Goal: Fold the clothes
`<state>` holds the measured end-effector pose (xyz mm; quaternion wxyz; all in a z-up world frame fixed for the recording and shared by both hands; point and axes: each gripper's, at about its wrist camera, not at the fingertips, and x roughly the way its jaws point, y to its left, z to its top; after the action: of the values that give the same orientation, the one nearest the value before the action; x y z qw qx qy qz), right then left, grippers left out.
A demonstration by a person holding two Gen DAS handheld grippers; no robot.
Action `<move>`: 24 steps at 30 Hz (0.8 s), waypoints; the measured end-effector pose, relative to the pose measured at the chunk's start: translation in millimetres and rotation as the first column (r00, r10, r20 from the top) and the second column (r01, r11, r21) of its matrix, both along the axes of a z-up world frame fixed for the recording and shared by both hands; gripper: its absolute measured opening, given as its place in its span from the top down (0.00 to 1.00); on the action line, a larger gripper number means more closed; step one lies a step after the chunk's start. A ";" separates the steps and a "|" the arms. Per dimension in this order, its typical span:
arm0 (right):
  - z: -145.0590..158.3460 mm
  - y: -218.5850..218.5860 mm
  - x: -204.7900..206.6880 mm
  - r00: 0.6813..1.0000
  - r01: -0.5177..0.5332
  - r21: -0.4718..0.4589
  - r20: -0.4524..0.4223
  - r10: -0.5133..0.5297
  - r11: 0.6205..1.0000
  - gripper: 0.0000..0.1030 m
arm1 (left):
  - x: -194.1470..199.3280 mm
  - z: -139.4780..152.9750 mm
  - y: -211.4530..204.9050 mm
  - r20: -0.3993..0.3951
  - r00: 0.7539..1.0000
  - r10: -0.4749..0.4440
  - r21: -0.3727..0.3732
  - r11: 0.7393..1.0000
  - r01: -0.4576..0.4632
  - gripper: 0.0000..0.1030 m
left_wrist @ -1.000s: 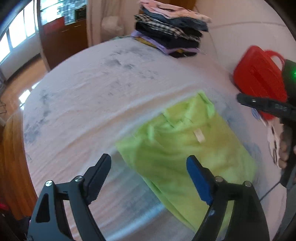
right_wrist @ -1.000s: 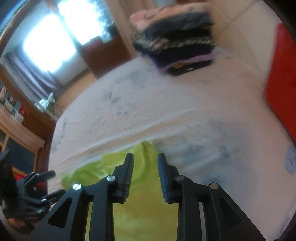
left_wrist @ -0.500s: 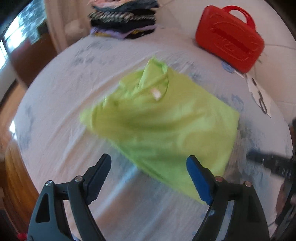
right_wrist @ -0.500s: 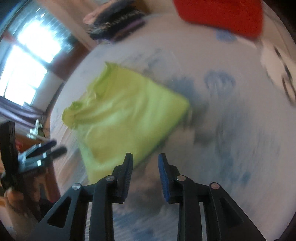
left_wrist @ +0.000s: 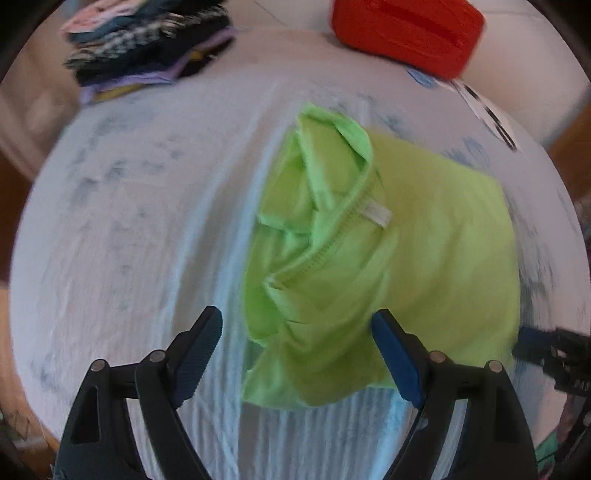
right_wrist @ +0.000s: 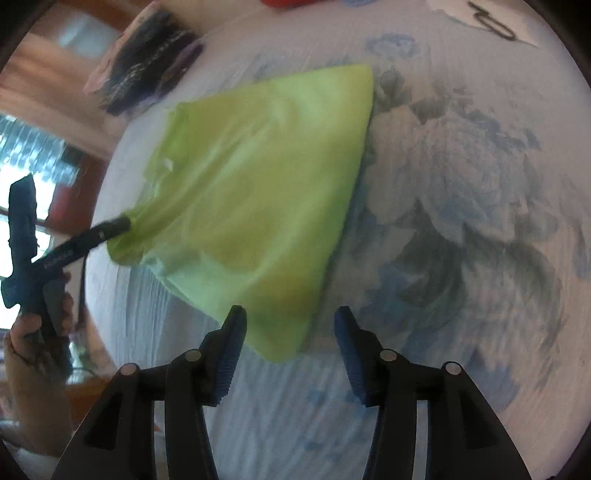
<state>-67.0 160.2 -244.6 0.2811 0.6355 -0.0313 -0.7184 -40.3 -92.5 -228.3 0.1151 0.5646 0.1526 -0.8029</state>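
A lime green shirt lies partly folded on the white bedsheet, its collar and white label facing up. My left gripper is open, its jaws on either side of the shirt's near crumpled edge. My right gripper is open just over the shirt's near corner. In the right wrist view the shirt spreads up and left, and the left gripper touches its left edge. The right gripper's tip shows at the shirt's right edge in the left wrist view.
A stack of folded clothes sits at the far left of the bed. A red case lies at the far right. A paper with black marks lies near it. The sheet has a blue flower print.
Both grippers have swung down and closer to the shirt. The right gripper was nearly shut and has opened. The left gripper stays open, now straddling the shirt's near edge.
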 end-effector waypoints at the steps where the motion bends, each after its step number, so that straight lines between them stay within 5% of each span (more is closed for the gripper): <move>1: -1.1 -6.0 1.7 1.000 0.012 0.023 -0.013 -0.012 1.000 0.52 | -0.8 -5.2 2.4 0.008 1.000 -0.022 0.008 1.000 0.022 0.53; 3: -3.4 -18.4 5.7 0.999 0.020 0.080 -0.043 -0.017 0.997 0.52 | 2.5 -12.7 2.7 0.044 0.998 -0.042 0.008 0.999 0.041 0.76; 5: -3.5 -30.8 11.1 0.998 -0.006 0.144 -0.067 0.016 0.990 0.75 | 11.3 -14.4 -2.1 0.066 0.997 -0.041 0.005 0.999 0.041 0.86; 6: -1.3 -34.2 14.0 0.997 -0.014 0.163 -0.073 0.026 0.986 0.83 | 15.8 -15.3 -4.5 0.077 0.996 -0.040 0.004 0.999 0.040 0.88; 10: -4.5 -30.7 25.8 0.999 -0.021 0.212 -0.029 0.028 0.977 0.85 | 33.5 -18.8 -14.1 0.121 0.992 -0.038 -0.001 0.999 0.038 0.88; 13: 0.8 -16.2 24.3 1.000 0.013 0.174 0.015 -0.016 0.985 0.84 | 18.2 11.5 -14.5 0.032 0.997 -0.071 0.014 0.997 0.071 0.88; 15: 15.1 -5.8 16.0 0.999 0.048 0.133 -0.006 -0.048 0.990 0.78 | 7.4 32.4 -14.5 -0.031 0.995 -0.093 0.022 0.995 0.093 0.79; 16: 23.6 -0.6 9.6 0.997 0.069 0.114 -0.026 -0.066 0.991 0.71 | 2.0 42.9 -14.6 -0.062 0.993 -0.103 0.025 0.994 0.105 0.61; 18: 39.5 8.1 -7.4 0.992 0.113 0.082 -0.068 -0.108 0.990 0.69 | -18.3 57.9 -15.9 -0.118 0.987 -0.108 0.037 0.993 0.113 0.41; 24: 51.1 15.8 -78.6 0.965 0.237 -0.010 -0.112 -0.237 0.971 0.69 | -107.9 31.9 -23.2 -0.083 0.994 -0.075 0.059 0.995 0.080 0.41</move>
<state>-145.6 176.1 -193.6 0.1934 0.5864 -0.0901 -0.7815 -148.1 -115.7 -196.4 0.0599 0.5405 0.1602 -0.8237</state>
